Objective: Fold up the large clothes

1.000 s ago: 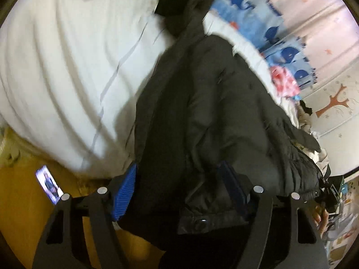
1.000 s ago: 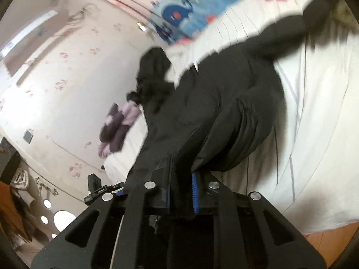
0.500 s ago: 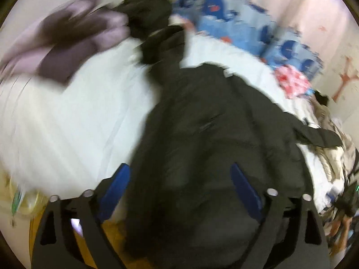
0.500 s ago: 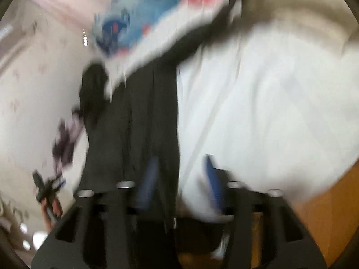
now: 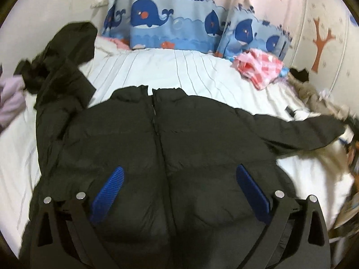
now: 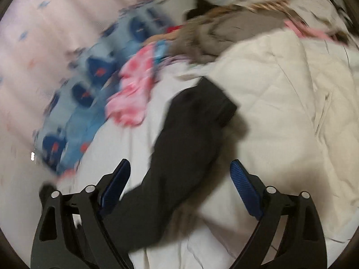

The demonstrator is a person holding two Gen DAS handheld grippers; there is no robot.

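Note:
A black puffer jacket (image 5: 202, 134) lies flat on the white striped bed sheet (image 5: 168, 71), front up, zip running down its middle. Its right sleeve (image 5: 303, 130) stretches out to the right. My left gripper (image 5: 179, 168) hovers over the jacket's lower body, open, with nothing pinched between the blue pads (image 5: 107, 192). In the blurred right wrist view, my right gripper (image 6: 179, 162) has its jaws opening. The black sleeve (image 6: 190, 139) lies on the bed in the gap between them, and neither pad presses on it.
Whale-print cushions (image 5: 157, 22) line the wall at the head of the bed. A pink checked garment (image 5: 260, 67) lies beside them. Another dark garment (image 5: 67, 44) and a lilac one (image 5: 9, 96) sit at the left. A cream quilted coat (image 6: 291, 112) lies right of the sleeve.
Both grippers were shut on the jacket's fabric and have let go and opened. The left view has swung round to face the spread jacket; the right has swung over to the sleeve.

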